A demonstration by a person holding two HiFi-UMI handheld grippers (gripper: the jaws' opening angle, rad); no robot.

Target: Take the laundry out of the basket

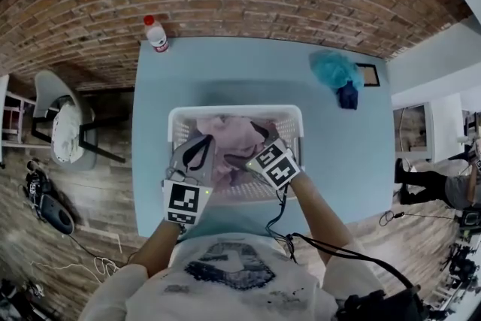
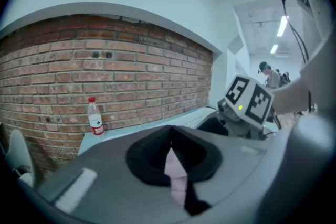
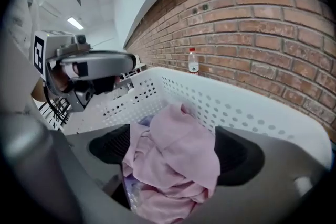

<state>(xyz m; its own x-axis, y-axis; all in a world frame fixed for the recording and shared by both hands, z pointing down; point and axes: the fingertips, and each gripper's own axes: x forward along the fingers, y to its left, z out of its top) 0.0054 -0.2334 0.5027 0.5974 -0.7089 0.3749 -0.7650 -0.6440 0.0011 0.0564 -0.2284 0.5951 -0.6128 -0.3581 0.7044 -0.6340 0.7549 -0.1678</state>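
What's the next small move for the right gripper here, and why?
Probably close the right gripper on the pink garment: its jaws stand open with the cloth bunched between them, inside the white basket. The left gripper is shut on a pink fold, so then both could lift.

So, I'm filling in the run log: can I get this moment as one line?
left claw: shut on pink laundry | right claw: open around pink laundry | basket: laundry inside
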